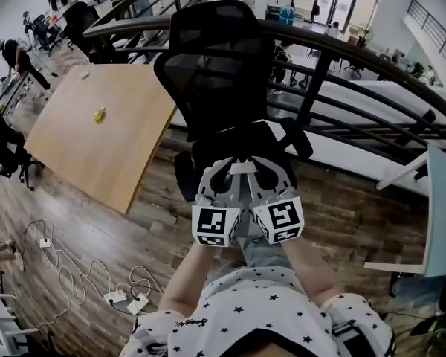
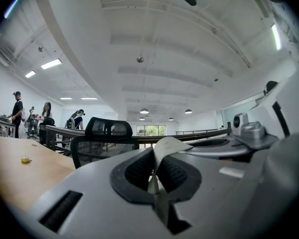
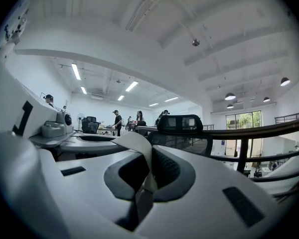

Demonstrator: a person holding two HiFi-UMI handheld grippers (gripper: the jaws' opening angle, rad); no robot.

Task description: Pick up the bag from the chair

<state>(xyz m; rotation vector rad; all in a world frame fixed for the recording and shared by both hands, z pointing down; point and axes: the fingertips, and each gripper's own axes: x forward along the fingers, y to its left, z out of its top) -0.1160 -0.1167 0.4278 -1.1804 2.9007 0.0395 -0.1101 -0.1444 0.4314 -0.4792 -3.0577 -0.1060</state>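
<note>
A black mesh office chair [image 1: 215,65] stands in front of me in the head view. Both grippers are held side by side just above its seat [image 1: 282,136]. My left gripper [image 1: 227,171] [image 2: 153,176] is shut on a white bag strap [image 2: 169,144]. My right gripper [image 1: 266,169] [image 3: 145,176] is shut on a white strap [image 3: 134,141] too. The strap [image 1: 243,167] shows as a pale band between the two gripper heads. Grey-blue fabric [image 1: 254,248] hangs below the marker cubes; whether it is the bag's body I cannot tell.
A wooden table [image 1: 97,147] with a small yellow object [image 1: 99,114] is at the left. A dark railing [image 1: 342,58] runs behind the chair. Cables and power strips [image 1: 126,296] lie on the floor at lower left. A white table edge [image 1: 440,214] is at the right. People stand far left.
</note>
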